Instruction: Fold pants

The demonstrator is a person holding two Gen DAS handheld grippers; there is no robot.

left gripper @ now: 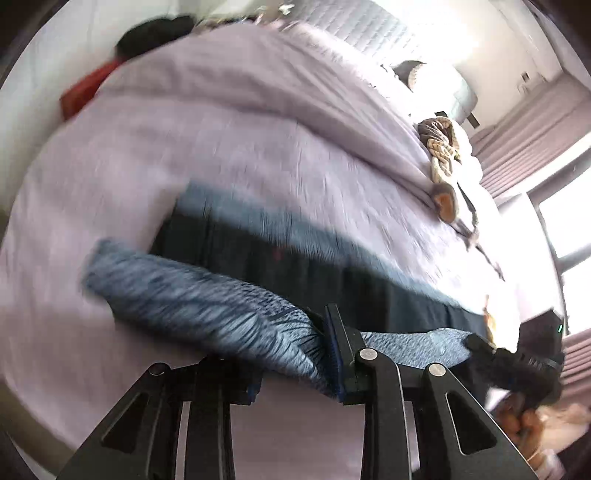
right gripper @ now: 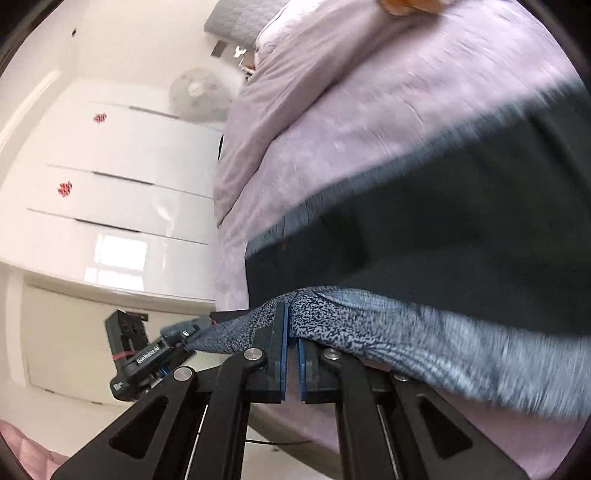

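Note:
The pants lie across a lavender bed cover (left gripper: 221,147), a dark stretch (left gripper: 295,266) farther away and a blue speckled edge (left gripper: 192,299) lifted toward me. My left gripper (left gripper: 295,362) is shut on that speckled edge, the cloth bunched over its left finger. The right gripper (left gripper: 480,343) holds the same edge farther right. In the right wrist view, my right gripper (right gripper: 291,347) is shut on the speckled cloth (right gripper: 388,321), which drapes over its blue pads, below the dark part (right gripper: 443,221). The left gripper (right gripper: 184,330) grips the edge at the left.
A heap of brown and cream things (left gripper: 443,155) lies at the bed's right side. A red item (left gripper: 85,92) and a black one (left gripper: 155,33) sit at the far left. Beyond the bed stand a white wardrobe (right gripper: 122,184) and a fan (right gripper: 199,92). Curtains (left gripper: 535,136) hang at the right.

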